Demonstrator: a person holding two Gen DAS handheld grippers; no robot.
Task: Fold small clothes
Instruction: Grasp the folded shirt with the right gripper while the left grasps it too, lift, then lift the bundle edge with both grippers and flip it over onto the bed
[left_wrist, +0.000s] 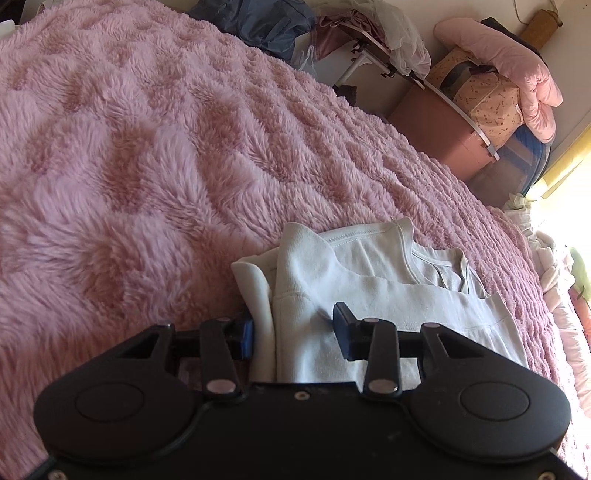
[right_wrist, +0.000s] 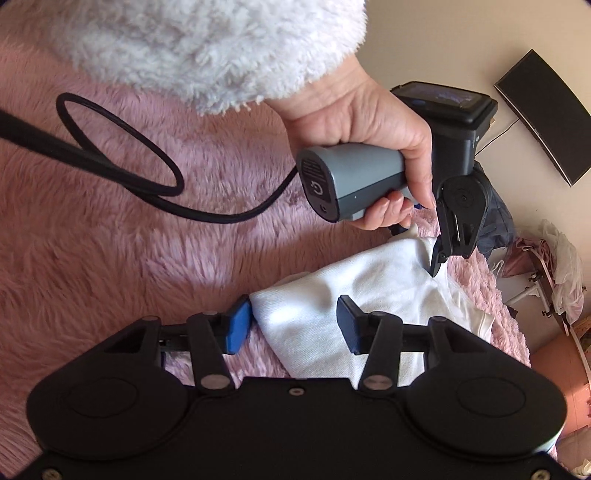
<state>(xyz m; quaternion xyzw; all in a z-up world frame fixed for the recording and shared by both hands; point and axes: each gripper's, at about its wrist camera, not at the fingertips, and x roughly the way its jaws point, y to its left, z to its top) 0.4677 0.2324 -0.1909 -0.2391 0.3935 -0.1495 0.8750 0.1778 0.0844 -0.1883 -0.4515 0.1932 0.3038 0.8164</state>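
Note:
A small white garment (left_wrist: 369, 280) lies partly folded on a pink fluffy blanket (left_wrist: 147, 147). My left gripper (left_wrist: 293, 332) is open, its blue-padded fingers astride a bunched fold at the garment's near edge. In the right wrist view the same white garment (right_wrist: 332, 295) lies between the open fingers of my right gripper (right_wrist: 293, 325). The left gripper (right_wrist: 439, 258), held by a hand, shows there at the garment's far end with its tips on the cloth.
A black cable (right_wrist: 147, 173) loops over the blanket. Beyond the bed's far edge stand a folding table (left_wrist: 406, 70), a brown box (left_wrist: 439, 125), bags and a pink quilt (left_wrist: 517, 70). A dark monitor (right_wrist: 543, 114) hangs on the wall.

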